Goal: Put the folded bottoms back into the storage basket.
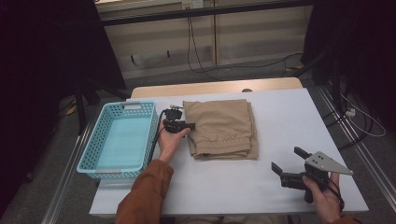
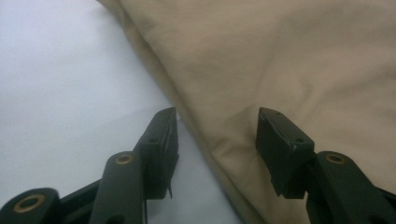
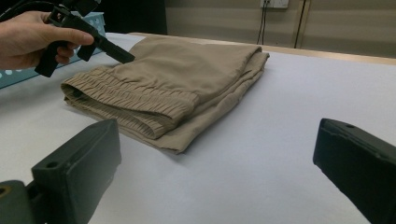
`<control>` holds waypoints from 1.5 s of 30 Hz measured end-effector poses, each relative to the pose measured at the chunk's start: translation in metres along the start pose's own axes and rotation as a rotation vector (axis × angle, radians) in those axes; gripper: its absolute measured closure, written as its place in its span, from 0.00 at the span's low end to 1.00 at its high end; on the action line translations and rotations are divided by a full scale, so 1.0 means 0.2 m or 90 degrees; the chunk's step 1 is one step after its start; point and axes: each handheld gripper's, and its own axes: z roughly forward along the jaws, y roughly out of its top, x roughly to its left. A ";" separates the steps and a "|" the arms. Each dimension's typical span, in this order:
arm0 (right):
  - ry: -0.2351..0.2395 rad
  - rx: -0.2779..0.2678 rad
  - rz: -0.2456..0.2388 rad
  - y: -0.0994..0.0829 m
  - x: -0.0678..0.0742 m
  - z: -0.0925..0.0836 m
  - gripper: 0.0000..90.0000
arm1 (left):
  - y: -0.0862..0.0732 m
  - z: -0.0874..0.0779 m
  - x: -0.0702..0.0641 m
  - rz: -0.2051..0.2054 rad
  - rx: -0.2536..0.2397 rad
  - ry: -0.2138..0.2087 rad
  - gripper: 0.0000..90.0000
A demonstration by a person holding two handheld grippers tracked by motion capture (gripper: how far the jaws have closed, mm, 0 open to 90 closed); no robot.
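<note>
A folded pair of tan trousers (image 1: 222, 128) lies in the middle of the white table (image 1: 285, 116), elastic waistband toward the front. My left gripper (image 1: 190, 126) is at the trousers' left edge, a hand in an orange sleeve holding it. In the left gripper view its jaws (image 2: 217, 114) stand apart over the fold's edge (image 2: 280, 56); the pads do not press on the cloth. My right gripper (image 1: 287, 158) rests low at the front right, its jaws wide open (image 3: 217, 140) and pointing at the trousers (image 3: 177, 74). Farther off in that view, the left gripper (image 3: 116, 53) touches the cloth's near-left part.
A light blue perforated basket (image 1: 100, 135) stands at the table's left edge, beside the left hand, with nothing visible in it. Bare white table lies to the right of the trousers and in front of them. Cables run over the floor behind the table.
</note>
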 end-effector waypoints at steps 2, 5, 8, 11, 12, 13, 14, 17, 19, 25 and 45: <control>0.000 0.001 0.000 0.00 0.00 0.00 0.01 | 0.00 0.00 0.00 -0.014 0.003 -0.007 0.55; 0.002 0.001 -0.001 0.00 0.00 0.00 0.01 | 0.00 -0.01 -0.01 -0.034 0.011 -0.027 0.63; 0.005 0.005 0.000 0.00 0.00 0.00 0.01 | -0.01 -0.02 0.00 -0.052 0.014 -0.044 0.70; 0.004 0.004 0.007 0.00 0.00 0.00 0.01 | -0.02 -0.03 0.02 -0.077 0.010 -0.057 0.74; 0.005 0.004 0.007 0.00 0.00 0.00 0.01 | -0.02 -0.03 0.02 -0.080 0.012 -0.059 0.75; 0.005 0.005 0.007 0.00 0.00 0.00 0.01 | -0.02 -0.03 0.02 -0.085 0.016 -0.061 0.75; 0.006 0.005 0.004 0.00 0.00 0.00 0.01 | -0.02 -0.03 0.02 -0.085 0.016 -0.061 0.77; 0.005 0.006 0.003 0.00 0.00 0.00 0.01 | -0.03 -0.04 0.01 -0.105 0.034 -0.070 0.79; 0.004 0.007 0.006 0.00 0.00 0.00 0.01 | -0.03 -0.04 0.02 -0.118 0.033 -0.079 0.79; 0.006 0.008 0.004 0.00 0.00 0.01 0.01 | -0.07 -0.04 0.04 -0.155 0.007 -0.105 0.89; 0.015 0.006 -0.001 0.00 0.00 0.02 0.01 | -0.07 -0.01 0.00 -0.153 -0.008 -0.131 0.90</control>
